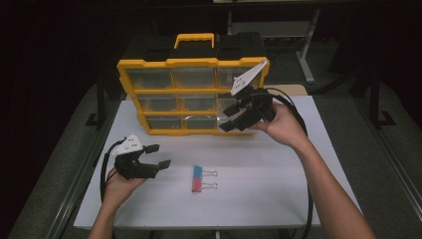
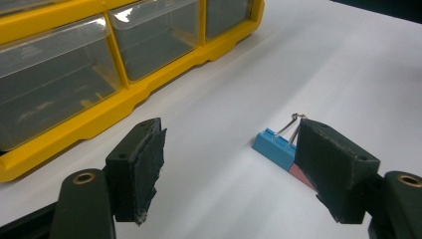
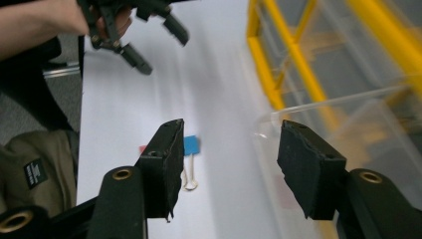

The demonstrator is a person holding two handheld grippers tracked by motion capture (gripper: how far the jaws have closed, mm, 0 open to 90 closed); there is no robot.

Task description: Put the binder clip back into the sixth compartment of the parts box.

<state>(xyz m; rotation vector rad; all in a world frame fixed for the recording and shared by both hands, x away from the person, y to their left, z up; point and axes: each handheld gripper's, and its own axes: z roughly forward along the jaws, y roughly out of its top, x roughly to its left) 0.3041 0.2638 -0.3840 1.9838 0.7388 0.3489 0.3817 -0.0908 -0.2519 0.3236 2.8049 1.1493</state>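
Up top, the high view has the left gripper point(image 1: 158, 156) held low over the white table point(image 1: 259, 194) with jaws spread wide and empty, blue clip point(image 1: 198, 171) and red clip point(image 1: 197, 185) lying side by side near it to the right, while the right gripper point(image 1: 226, 119), also spread and empty, sits at the lower right drawers of the yellow organizer point(image 1: 193, 62). Left gripper view: wide jaws, blue clip point(image 2: 274, 147) on the table just beside the right-hand jaw, which hides most of the red clip point(image 2: 300, 174), organizer point(image 2: 89, 122) behind. Right gripper view: jaws wide, empty, a clear drawer point(image 3: 348, 129) pulled out of the organizer point(image 3: 268, 74) by the right-hand jaw, blue clip point(image 3: 190, 145) past the left-hand one, left gripper point(image 3: 159, 42) far off.
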